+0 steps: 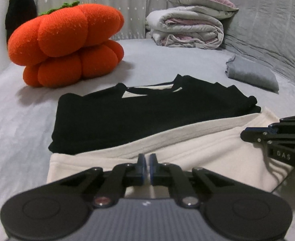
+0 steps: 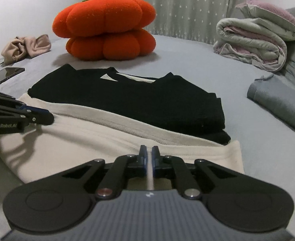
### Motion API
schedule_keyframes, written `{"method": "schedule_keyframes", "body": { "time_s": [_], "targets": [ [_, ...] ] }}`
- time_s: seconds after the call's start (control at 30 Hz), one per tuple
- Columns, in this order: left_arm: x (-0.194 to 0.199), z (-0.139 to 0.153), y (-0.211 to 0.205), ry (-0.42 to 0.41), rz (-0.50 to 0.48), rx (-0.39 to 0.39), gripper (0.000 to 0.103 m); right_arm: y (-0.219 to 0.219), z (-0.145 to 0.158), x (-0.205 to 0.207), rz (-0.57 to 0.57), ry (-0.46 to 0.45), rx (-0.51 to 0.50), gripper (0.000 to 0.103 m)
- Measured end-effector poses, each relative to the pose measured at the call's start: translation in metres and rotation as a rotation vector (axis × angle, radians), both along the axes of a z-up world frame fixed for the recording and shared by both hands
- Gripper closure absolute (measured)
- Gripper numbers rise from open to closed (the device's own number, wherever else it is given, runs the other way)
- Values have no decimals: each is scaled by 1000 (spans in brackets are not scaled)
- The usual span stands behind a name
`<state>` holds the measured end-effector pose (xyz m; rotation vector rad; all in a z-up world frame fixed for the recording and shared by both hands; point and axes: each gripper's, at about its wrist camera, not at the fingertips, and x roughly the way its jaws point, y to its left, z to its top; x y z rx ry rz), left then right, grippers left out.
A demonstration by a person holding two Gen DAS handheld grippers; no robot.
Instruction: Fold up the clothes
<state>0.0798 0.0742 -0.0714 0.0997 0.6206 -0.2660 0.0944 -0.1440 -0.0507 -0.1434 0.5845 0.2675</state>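
A black-and-cream sweatshirt (image 1: 155, 118) is laid flat on the grey bed (image 1: 27, 120), its neckline turned toward the orange pumpkin cushion (image 1: 67, 46) and its cream hem band nearest the cameras. The sides appear already folded inward, so that a compact rectangle is left; this placement suits a final fold from the hem toward the collar.

The left tool (image 1: 147, 165) is seen low over the cream band, on the cushion's side of the garment, with its fingers drawn almost together and only a thin slit between them. The right tool (image 2: 149, 157) is held the same way over the opposite end of the band, on the side away from the cushion. Whether cloth is pinched in either slit cannot be told, since the tips hide the fabric below them. The paired stance at the two hem corners is judged to be preparation for lifting the band evenly, so that the fold stays square.

A folded grey garment (image 1: 251, 74) is set aside, further from the cushion than the sweatshirt, likely as finished work. A rolled duvet (image 1: 187, 30) with a pillow on top, a crumpled beige cloth (image 2: 27, 47) and a phone (image 2: 7, 74) are kept clear of the folding area.
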Motion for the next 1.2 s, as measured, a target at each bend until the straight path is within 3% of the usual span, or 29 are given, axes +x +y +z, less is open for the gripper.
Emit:
{"method": "schedule_keyframes", "body": {
  "time_s": [0.17,0.33,0.57,0.67,0.73,0.8,1.2],
  "targets": [
    [-7,7,1,-81,9,-21,99,-1,7,-5,-17,-61,11,100],
    [1,-1,-2,-78,14,-7,99,2,14,-11,-27,-152,-6,100],
    [10,-10,-7,-62,21,16,97,7,-10,8,-7,-60,-57,98],
    [7,-5,-3,-49,30,3,91,5,-8,6,-13,-60,-52,88],
    [3,1,4,-32,49,-23,77,-1,-3,4,-30,-51,-32,76],
    [-2,6,12,-16,69,-48,73,-12,5,-1,-45,-40,-3,71],
    [-31,32,110,168,268,-306,69,-82,35,-29,-165,110,200,67]
  ]
}}
